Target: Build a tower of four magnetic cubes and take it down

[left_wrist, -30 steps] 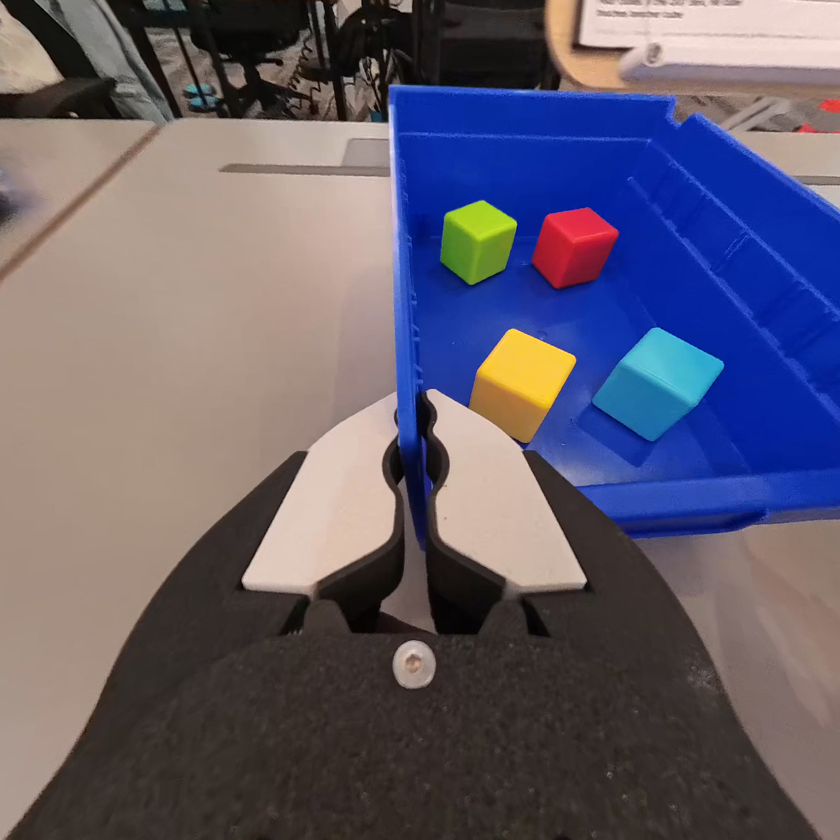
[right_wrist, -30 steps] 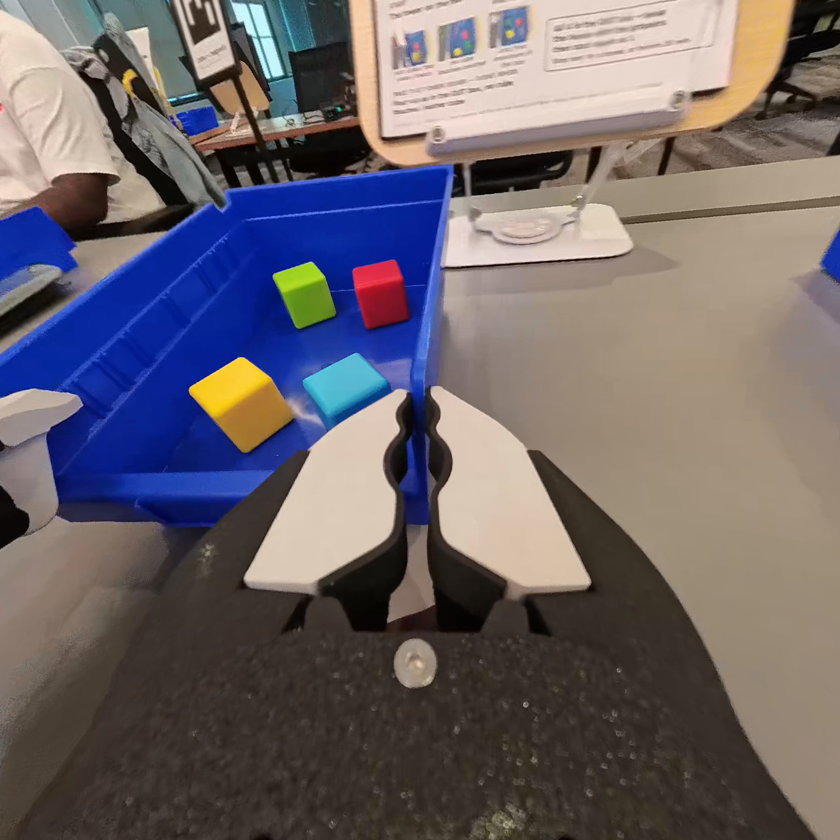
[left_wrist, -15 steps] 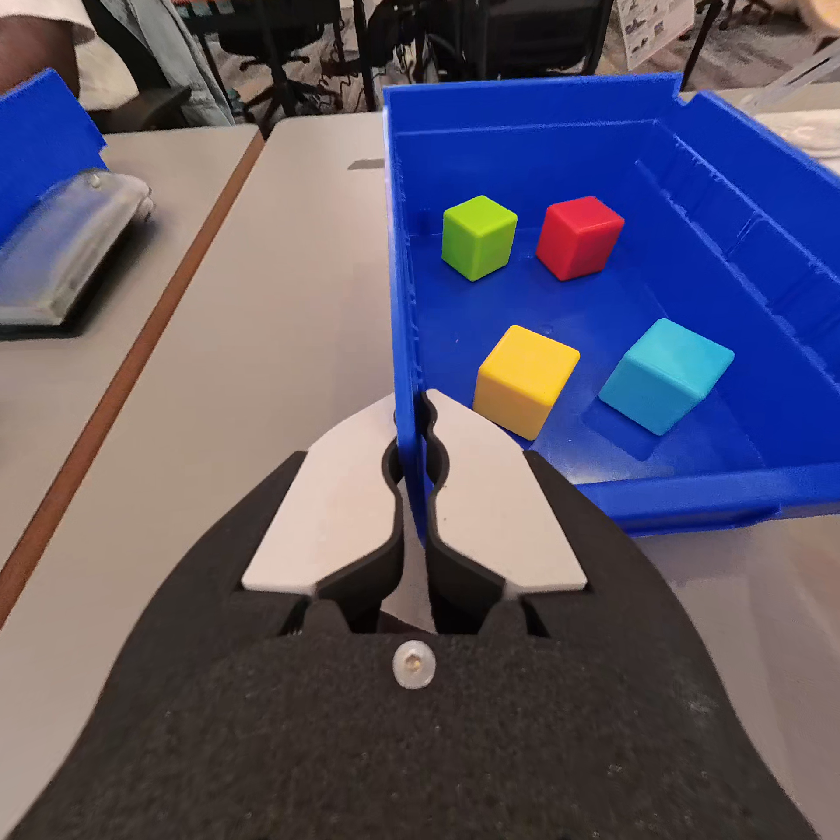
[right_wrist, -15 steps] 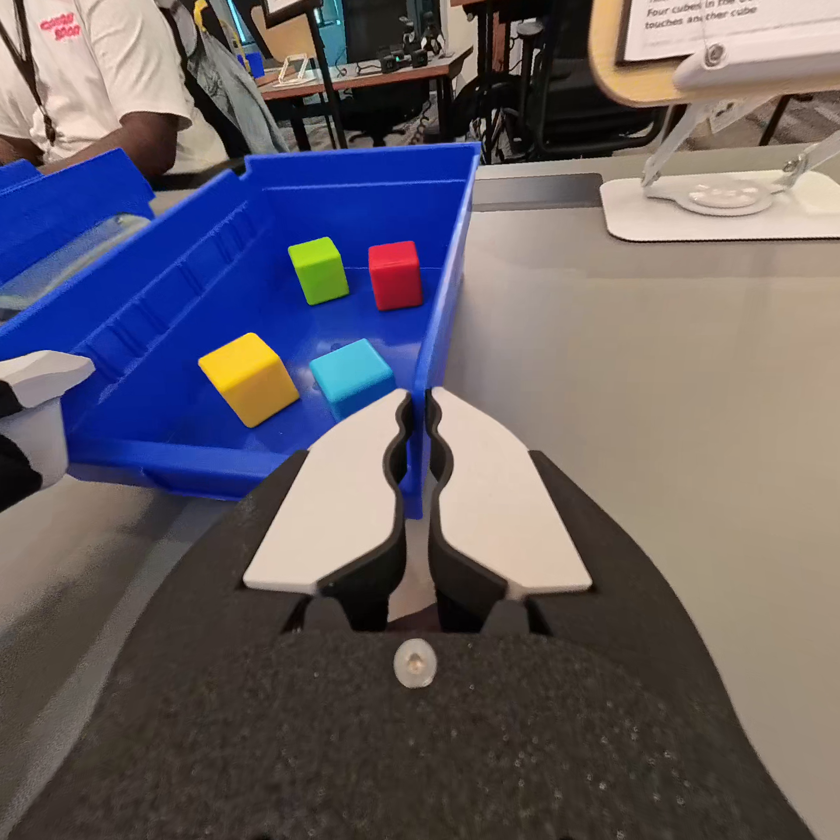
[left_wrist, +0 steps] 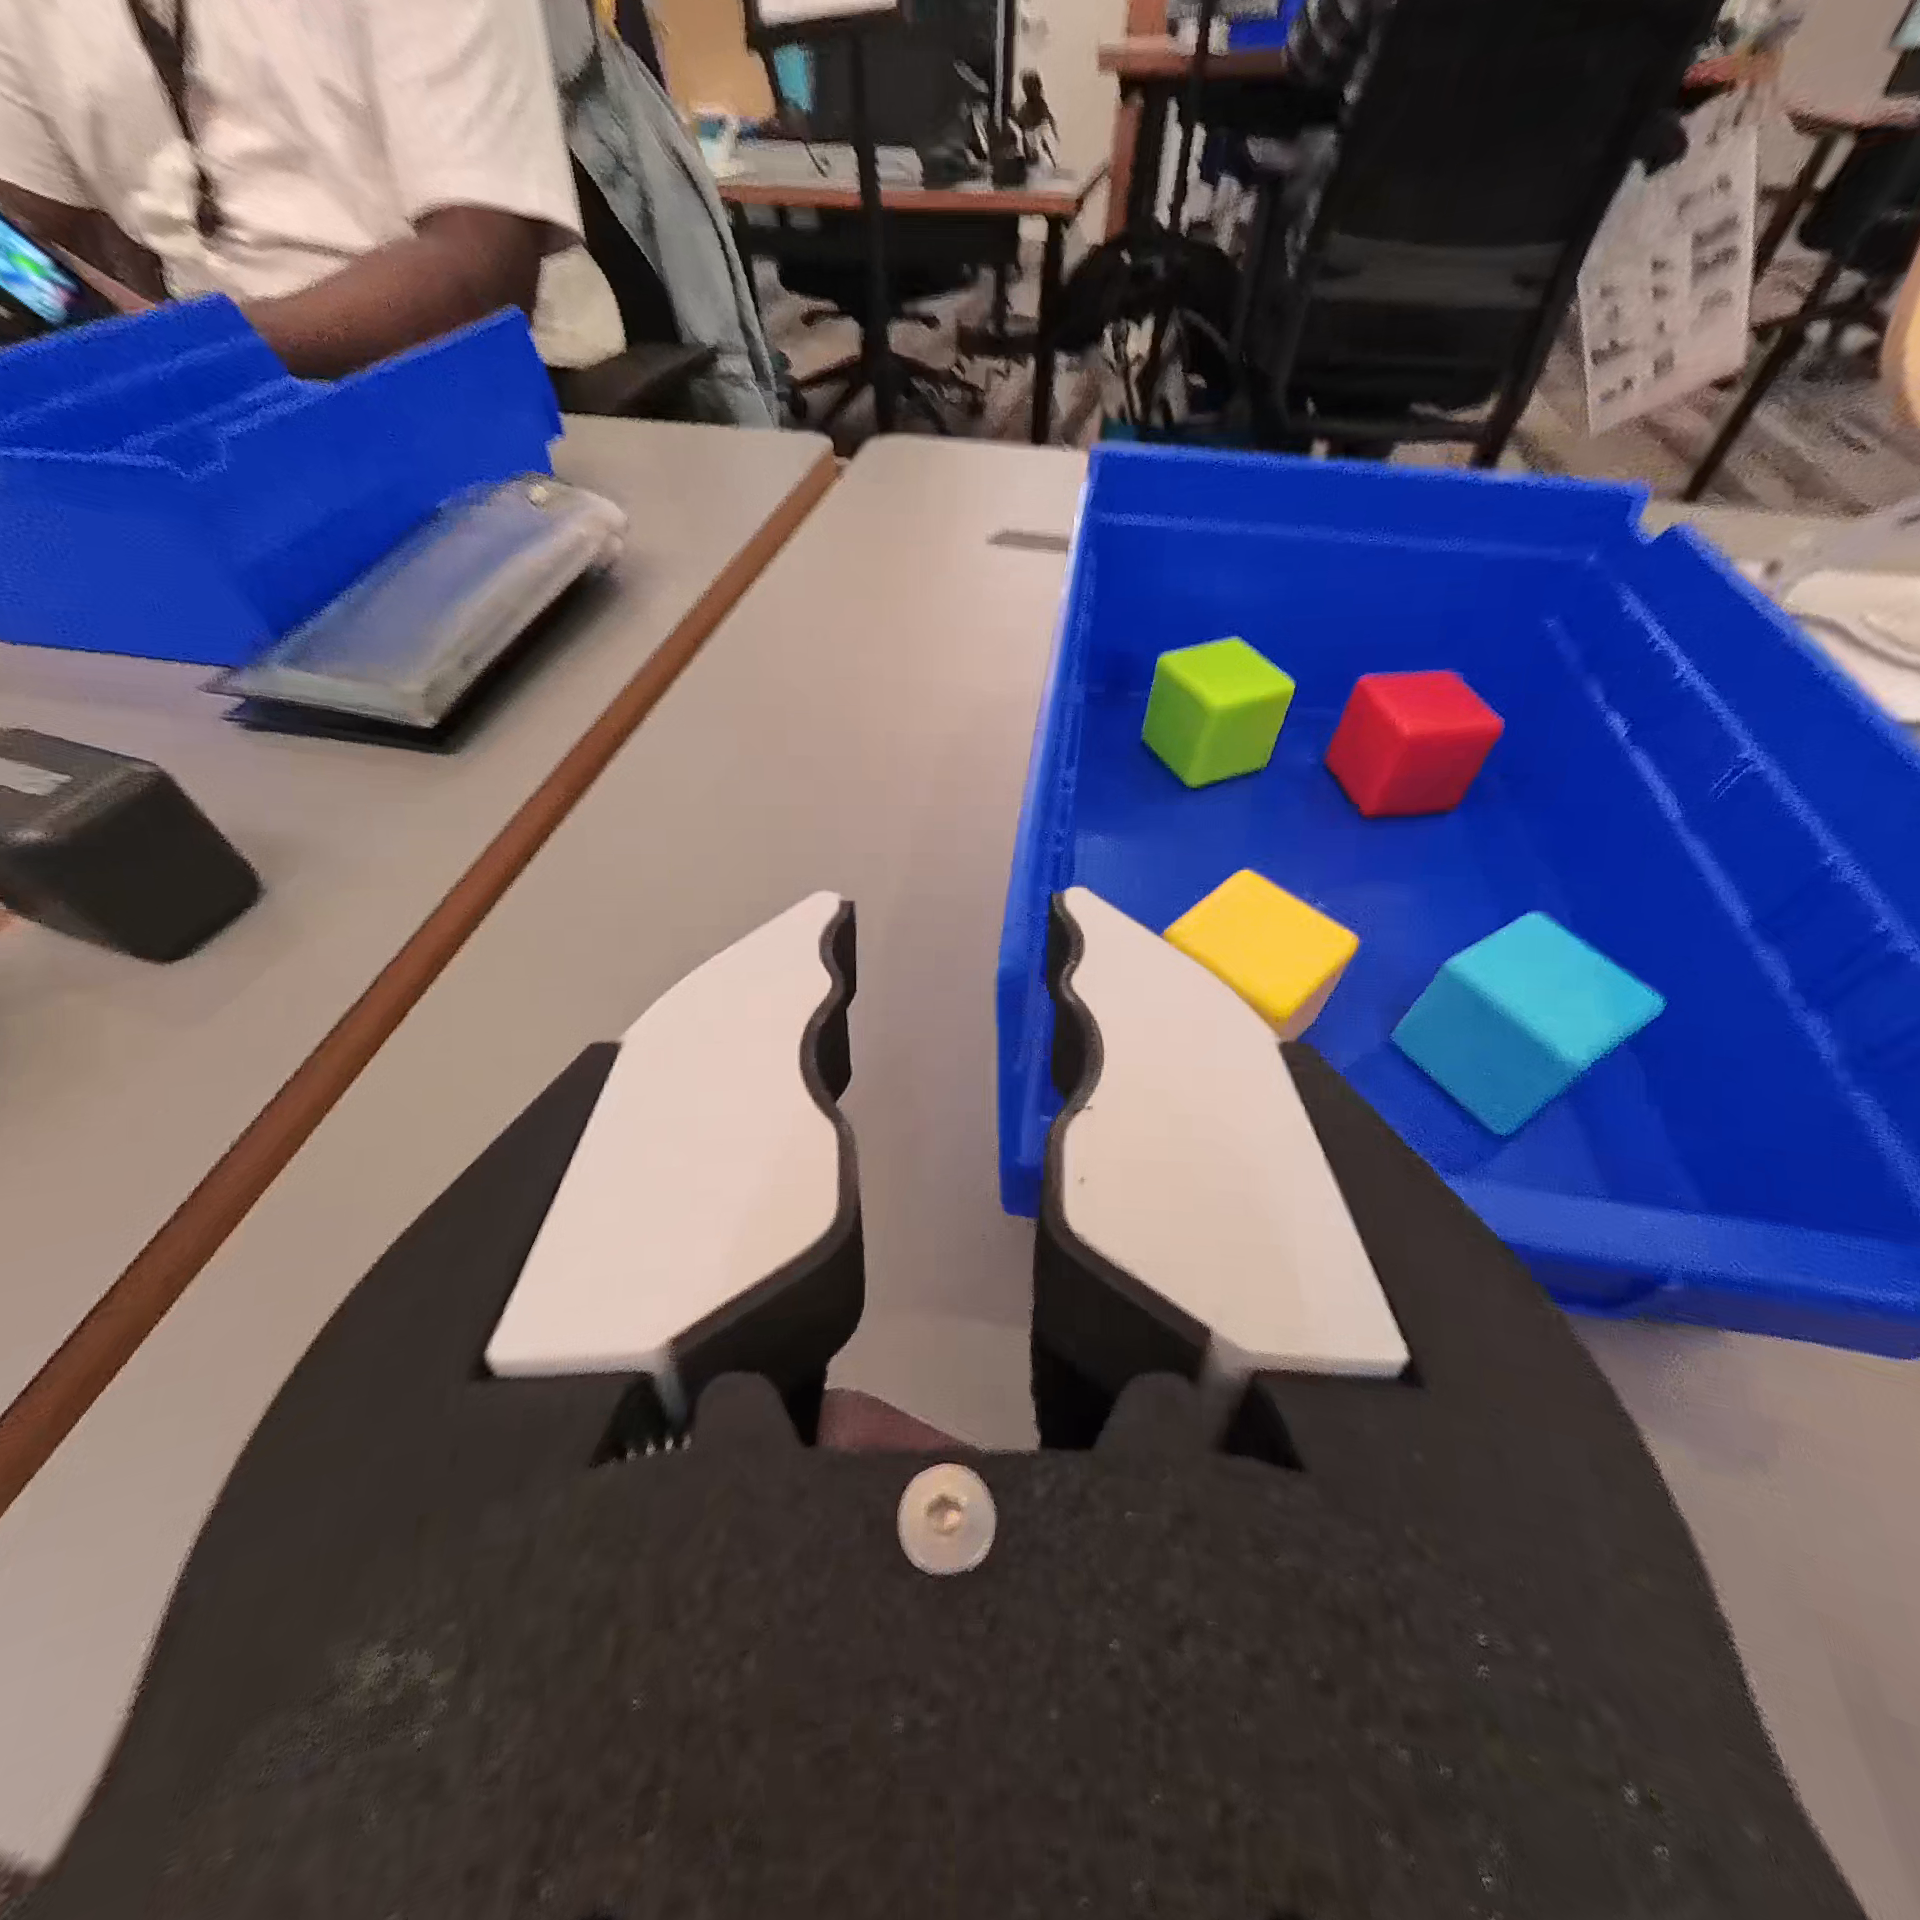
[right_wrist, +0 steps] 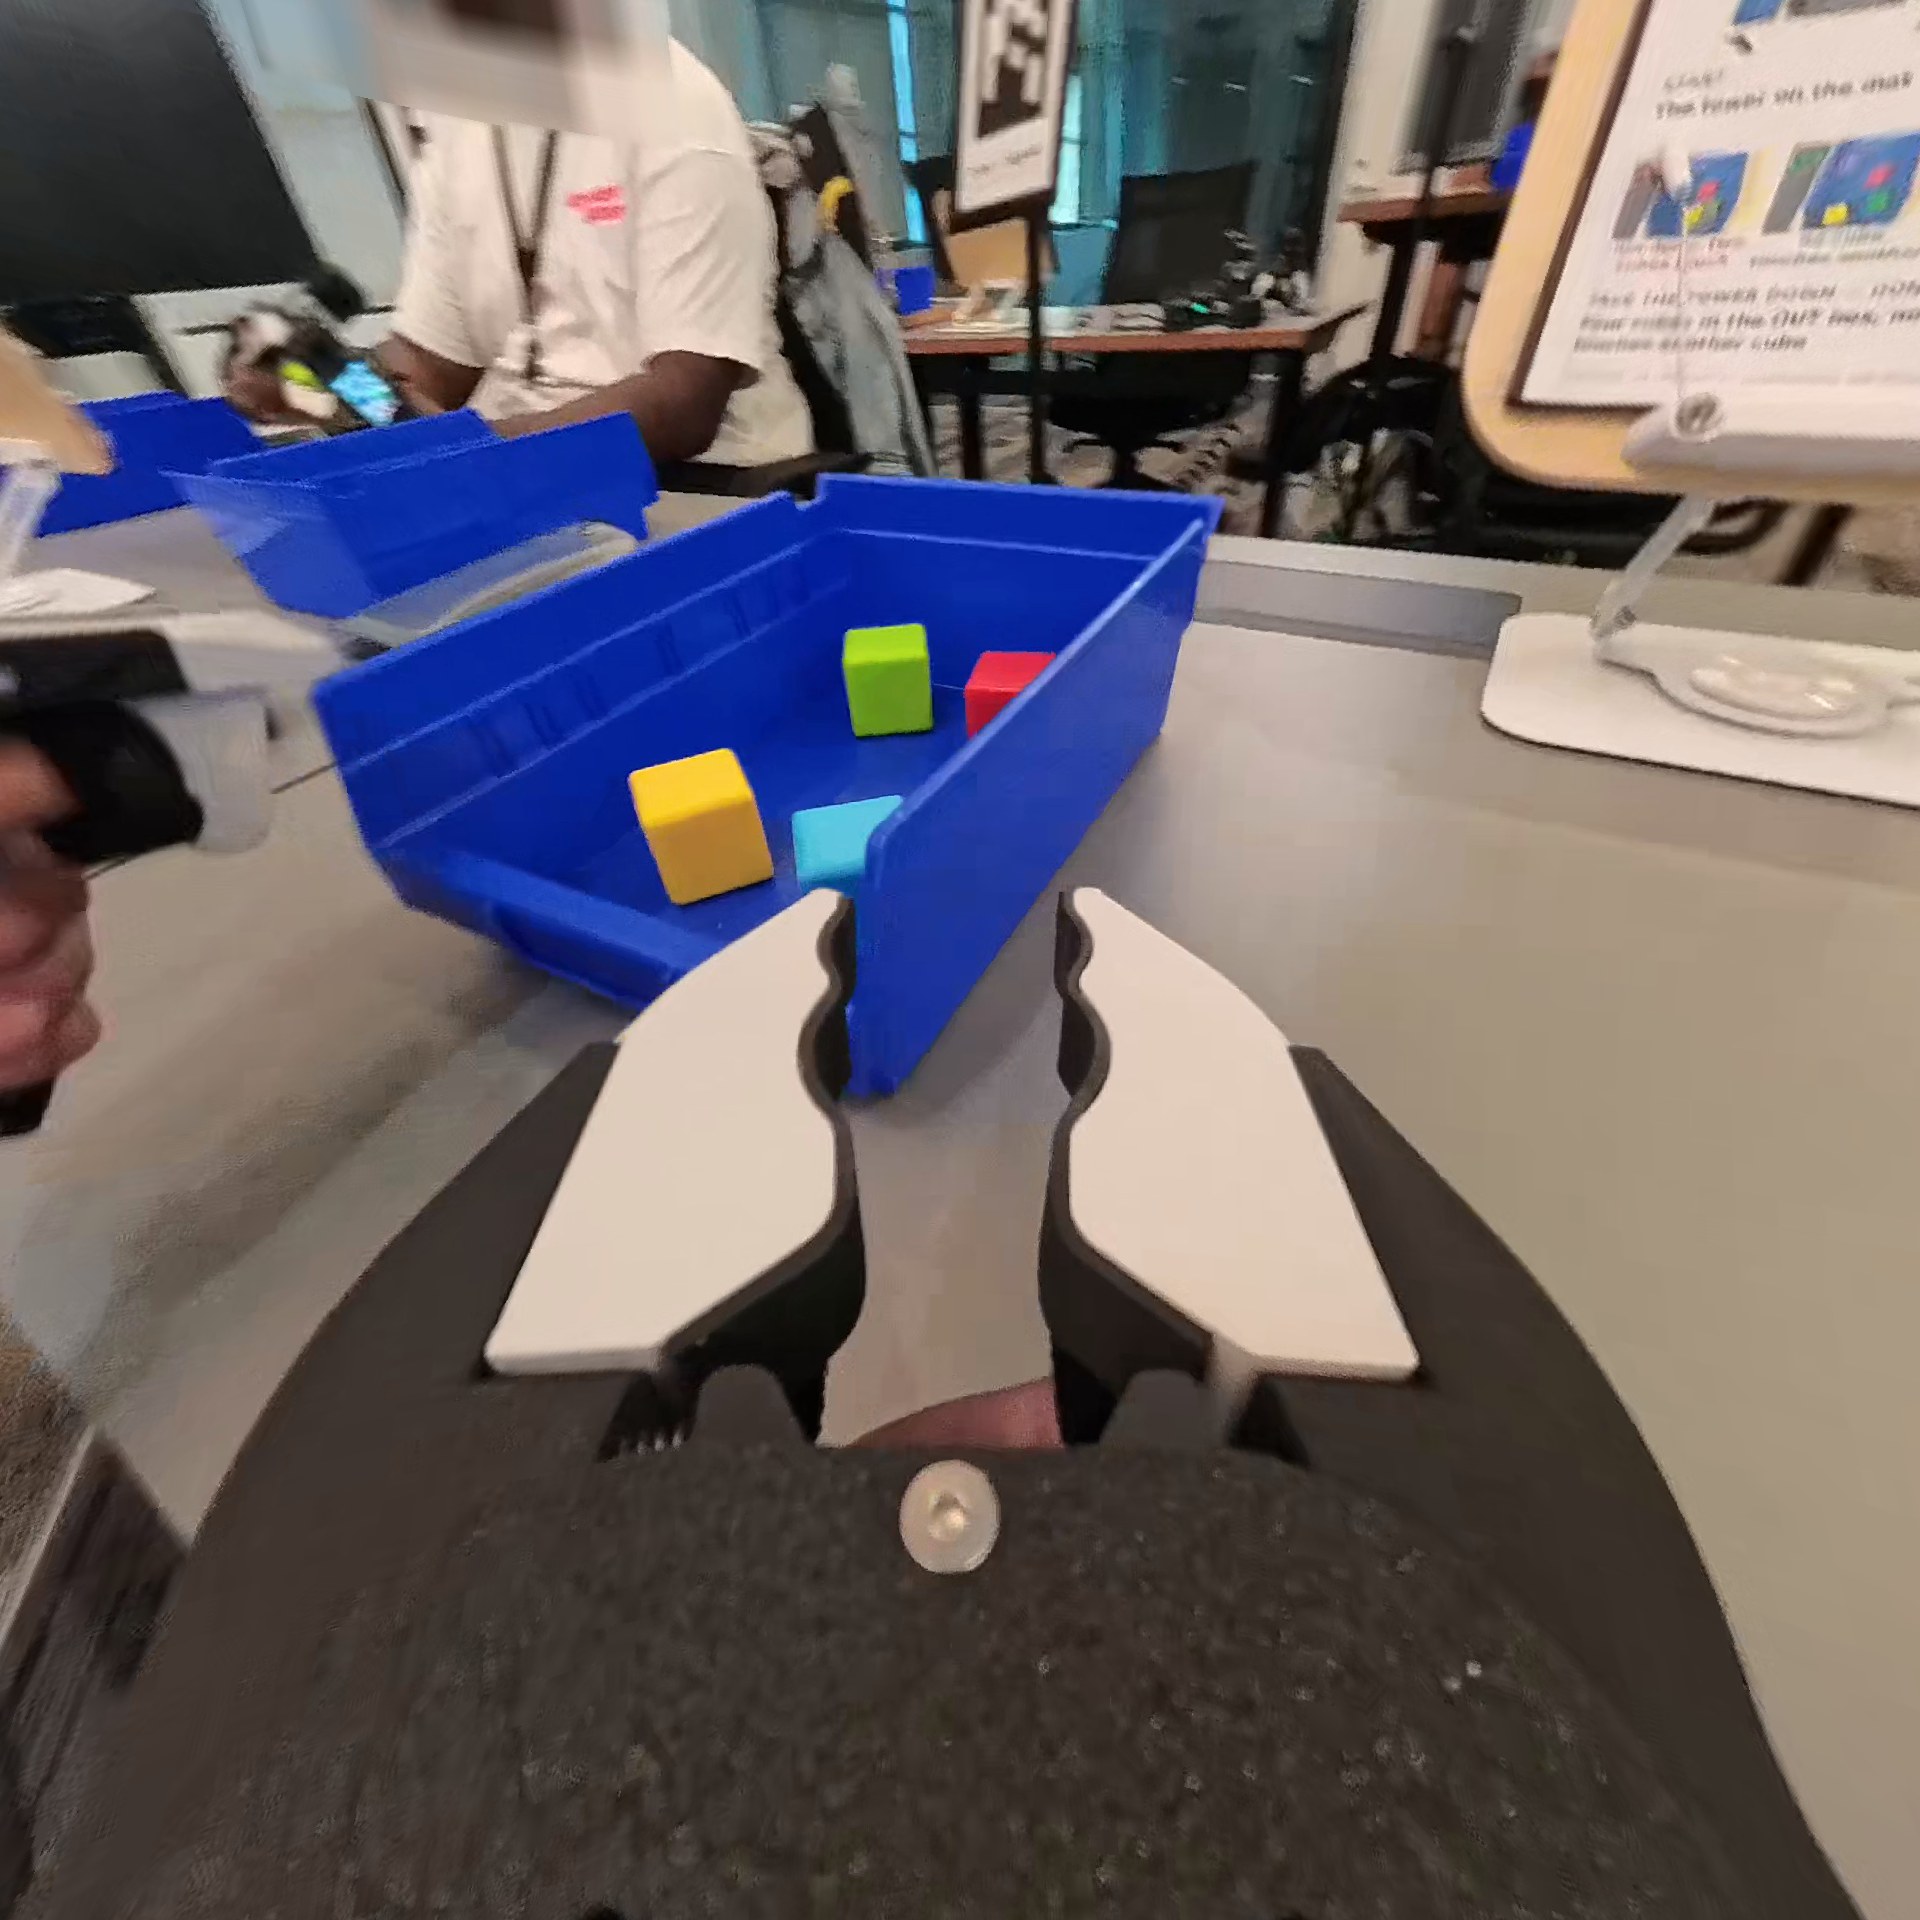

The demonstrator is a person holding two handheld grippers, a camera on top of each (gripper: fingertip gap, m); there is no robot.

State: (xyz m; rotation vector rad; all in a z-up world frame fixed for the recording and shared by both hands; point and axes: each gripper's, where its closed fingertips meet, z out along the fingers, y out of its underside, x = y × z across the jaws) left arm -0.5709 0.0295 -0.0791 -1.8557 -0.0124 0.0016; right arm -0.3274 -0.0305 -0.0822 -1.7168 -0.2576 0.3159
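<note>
both hand-held grippers are parted and empty: the left hand-held gripper [left_wrist: 951,935] just left of the blue bin [left_wrist: 1023,1039], the right hand-held gripper [right_wrist: 954,935] at its near right corner. inside the bin on the bench [left_wrist: 831,727], apart, sit the green cube [left_wrist: 1216,712], red cube [left_wrist: 1413,743], yellow cube [left_wrist: 1262,951] and cyan cube [left_wrist: 1522,1018].

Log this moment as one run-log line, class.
left gripper: open, empty | right gripper: open, empty | four cubes: apart in blue bin | tower: unbuilt
</note>
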